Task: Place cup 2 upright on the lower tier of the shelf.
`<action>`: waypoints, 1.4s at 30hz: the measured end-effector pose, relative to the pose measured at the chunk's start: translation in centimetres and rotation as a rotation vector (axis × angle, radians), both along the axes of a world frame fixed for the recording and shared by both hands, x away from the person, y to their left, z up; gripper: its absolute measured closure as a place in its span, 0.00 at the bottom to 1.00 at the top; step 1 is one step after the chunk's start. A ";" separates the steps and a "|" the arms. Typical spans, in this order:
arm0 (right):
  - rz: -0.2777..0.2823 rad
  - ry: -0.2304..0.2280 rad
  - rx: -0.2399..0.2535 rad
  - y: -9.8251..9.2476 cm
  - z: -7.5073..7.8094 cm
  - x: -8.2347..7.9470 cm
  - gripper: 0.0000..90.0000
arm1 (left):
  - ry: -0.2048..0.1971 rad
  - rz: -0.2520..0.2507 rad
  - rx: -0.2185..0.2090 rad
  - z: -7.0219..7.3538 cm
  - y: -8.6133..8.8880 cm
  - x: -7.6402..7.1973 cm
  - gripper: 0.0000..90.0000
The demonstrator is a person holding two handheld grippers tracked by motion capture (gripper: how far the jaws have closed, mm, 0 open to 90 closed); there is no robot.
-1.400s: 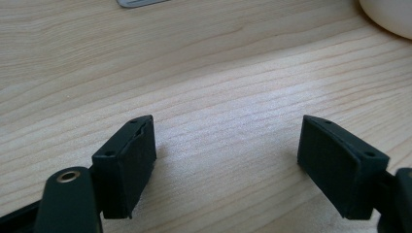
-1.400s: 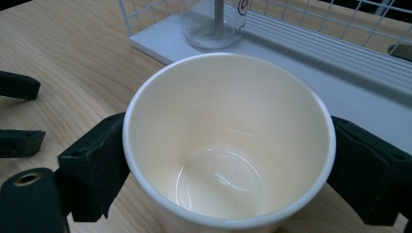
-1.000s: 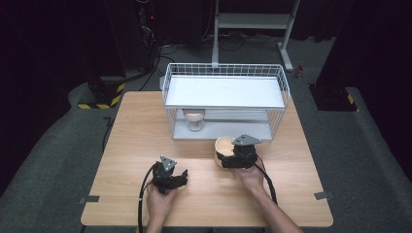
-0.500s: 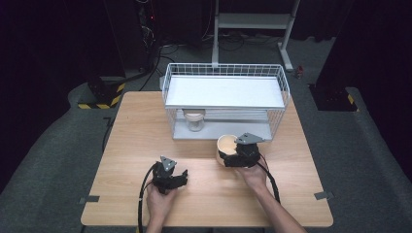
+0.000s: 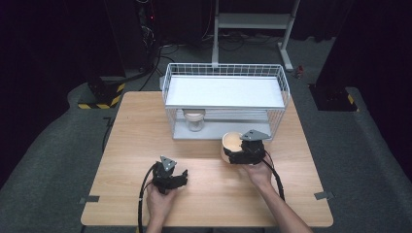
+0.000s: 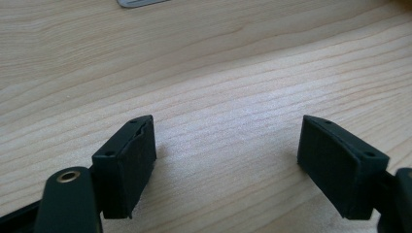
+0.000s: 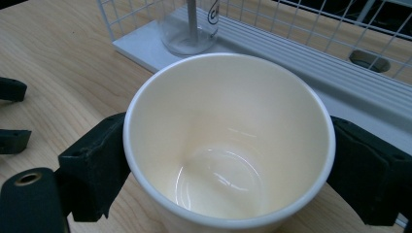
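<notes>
A cream paper cup [image 5: 231, 141] [image 7: 228, 145], empty inside, stands upright on the wooden table [image 5: 126, 145] just in front of the wire rack. My right gripper [image 5: 235, 151] [image 7: 228, 170] is shut on it, one jaw pressed on each side below the rim. My left gripper [image 5: 182, 177] [image 6: 226, 160] rests low over the table nearer the front edge. It is open, with bare wood between the jaws. Its jaw tips [image 7: 12, 111] also show at the left edge of the right gripper view.
A white wire rack [image 5: 167, 82] [image 7: 301, 58] with a white shelf stands at the back middle of the table. Under the shelf, on the rack's base, stands a clear glass [image 5: 194, 119] [image 7: 189, 29]. Dark floor and cables surround the table.
My right gripper has shifted slightly right and toward the rack with the cup in it. The left gripper has stayed put.
</notes>
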State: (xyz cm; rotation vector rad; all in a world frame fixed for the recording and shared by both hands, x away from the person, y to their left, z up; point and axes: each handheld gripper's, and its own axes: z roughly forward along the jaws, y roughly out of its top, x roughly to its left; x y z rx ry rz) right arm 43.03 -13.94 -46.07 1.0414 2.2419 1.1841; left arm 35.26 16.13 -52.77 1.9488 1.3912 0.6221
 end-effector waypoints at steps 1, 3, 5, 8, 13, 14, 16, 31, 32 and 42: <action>-0.003 0.001 0.002 -0.1 0.1 0.1 0.12 | 0.000 0.000 0.000 0.0 0.0 0.0 0.25; -0.007 -0.001 0.001 -0.3 0.3 0.2 0.12 | 0.000 0.000 0.000 0.0 0.0 0.0 0.25; -0.008 -0.005 -0.003 -0.5 0.5 0.4 0.12 | 0.000 0.000 0.000 0.0 0.0 0.0 0.25; -0.029 0.003 0.014 -1.2 0.6 0.8 0.12 | 0.000 0.000 0.000 0.0 0.0 0.0 0.25; -0.044 0.007 0.021 -1.7 0.5 1.1 0.12 | 0.000 0.000 0.000 0.0 0.0 0.0 0.25; -0.048 0.008 0.024 -1.8 0.5 1.2 0.12 | 0.000 0.001 0.000 0.0 0.0 0.0 0.25; -0.054 0.007 0.030 -2.1 0.5 1.4 0.12 | 0.000 0.001 0.000 0.0 0.0 0.0 0.25; -0.128 0.003 0.020 -3.0 0.3 3.5 0.12 | 0.000 0.001 -0.001 0.0 0.0 0.0 0.25; -0.136 0.007 0.023 -3.0 0.3 3.6 0.12 | 0.000 0.001 -0.001 0.0 0.0 0.0 0.25; -0.179 0.007 0.036 -3.6 -0.2 4.4 0.12 | 0.000 0.001 -0.001 0.0 0.0 0.0 0.25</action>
